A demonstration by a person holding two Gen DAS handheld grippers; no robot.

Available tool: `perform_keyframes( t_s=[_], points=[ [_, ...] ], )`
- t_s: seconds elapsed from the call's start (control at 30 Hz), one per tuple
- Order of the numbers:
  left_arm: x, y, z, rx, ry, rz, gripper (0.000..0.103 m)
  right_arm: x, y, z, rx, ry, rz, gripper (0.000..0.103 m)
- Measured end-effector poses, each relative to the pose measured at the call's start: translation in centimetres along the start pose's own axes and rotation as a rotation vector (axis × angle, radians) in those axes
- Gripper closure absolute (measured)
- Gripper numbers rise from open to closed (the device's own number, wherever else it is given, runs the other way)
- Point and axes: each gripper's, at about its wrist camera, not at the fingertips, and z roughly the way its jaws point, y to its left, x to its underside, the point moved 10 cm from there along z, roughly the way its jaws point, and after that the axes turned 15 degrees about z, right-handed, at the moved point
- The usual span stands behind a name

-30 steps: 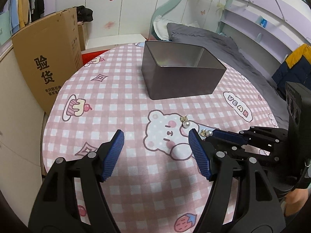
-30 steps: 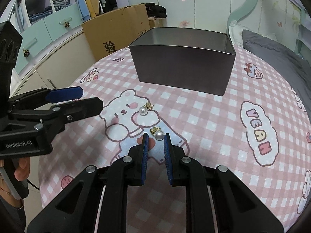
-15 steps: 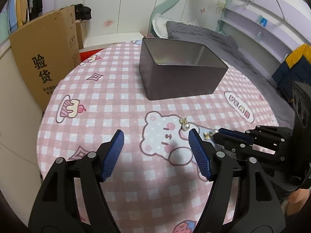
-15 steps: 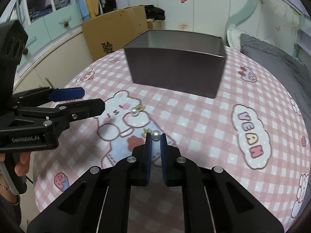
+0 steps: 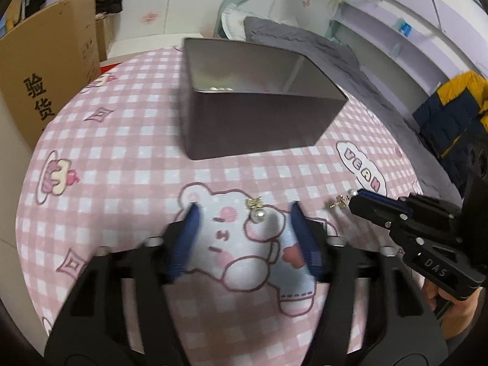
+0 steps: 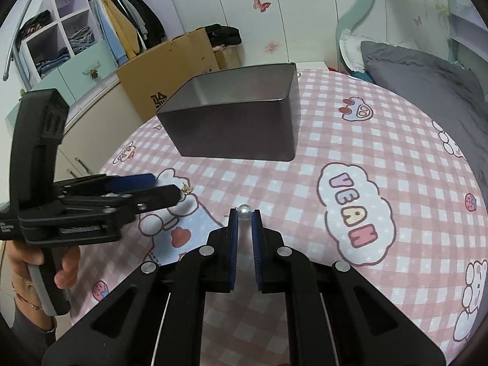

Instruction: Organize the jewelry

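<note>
A pearl earring with a gold bow [image 5: 255,212] lies on the bear print of the pink checked tablecloth [image 5: 128,140]. My left gripper [image 5: 244,231] is open and low, its fingers on either side of that earring; it also shows in the right wrist view [image 6: 170,189]. My right gripper [image 6: 244,222] is shut on a second pearl earring [image 6: 244,212] and holds it above the cloth; in the left wrist view its tips [image 5: 355,198] carry the earring [image 5: 340,202]. An open dark metal tin [image 5: 256,103] stands beyond both, also seen in the right wrist view [image 6: 235,119].
A cardboard box [image 5: 45,70] stands off the table's left edge. A bed with grey bedding [image 6: 427,82] lies to the right. Wardrobe shelves with clothes [image 6: 91,39] are at the back left.
My right gripper has lifted the pearl earring off the cloth. My left gripper has moved forward and down around the other earring, its fingers somewhat closer together.
</note>
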Motion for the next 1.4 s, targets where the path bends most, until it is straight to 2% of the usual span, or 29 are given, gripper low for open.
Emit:
perform_keyframes(
  t_s=[0.1, 0.23, 0.27, 0.4, 0.53, 0.63, 0.8, 0.93, 1.07, 1.4],
  points=[
    [-0.3, -0.6, 0.7, -0.045, 0.018, 0.060, 0.063, -0.2, 0.0, -0.2, -0.008, -0.004, -0.001, 0.096],
    [-0.4, -0.8, 1.1, -0.094, 0.025, 0.119, 0.084, -0.7, 0.0, -0.4, -0.013, -0.012, 0.000, 0.096],
    [-0.3, -0.9, 1.1, -0.110, 0.023, 0.144, 0.092, -0.9, 0.0, -0.5, -0.014, -0.014, 0.000, 0.096],
    [-0.3, -1.2, 0.9, -0.092, 0.014, 0.158, 0.092, -1.6, -0.1, -1.0, -0.022, -0.030, 0.002, 0.096],
    [-1.0, -1.4, -0.2, 0.033, -0.028, 0.091, 0.092, -2.5, 0.3, -1.6, -0.052, -0.044, 0.013, 0.096],
    [-2.6, -1.1, -2.0, 0.128, -0.089, 0.032, 0.092, -3.7, 0.8, -2.2, -0.073, -0.062, 0.015, 0.096],
    [-6.0, 0.0, -4.0, 0.207, -0.165, -0.038, 0.092, -6.3, 1.6, -2.7, -0.103, -0.106, 0.031, 0.096],
    [-8.8, 0.9, -4.5, 0.218, -0.199, -0.063, 0.092, -8.4, 1.7, -2.3, -0.125, -0.123, 0.057, 0.096],
    [-10.7, 1.4, -2.9, 0.189, -0.174, -0.064, 0.092, -10.1, 1.8, -1.4, -0.130, -0.130, 0.075, 0.096],
    [-10.6, 2.0, 0.6, 0.122, -0.095, -0.056, 0.092, -10.4, 1.5, 1.4, -0.104, -0.087, 0.081, 0.096]
  ],
)
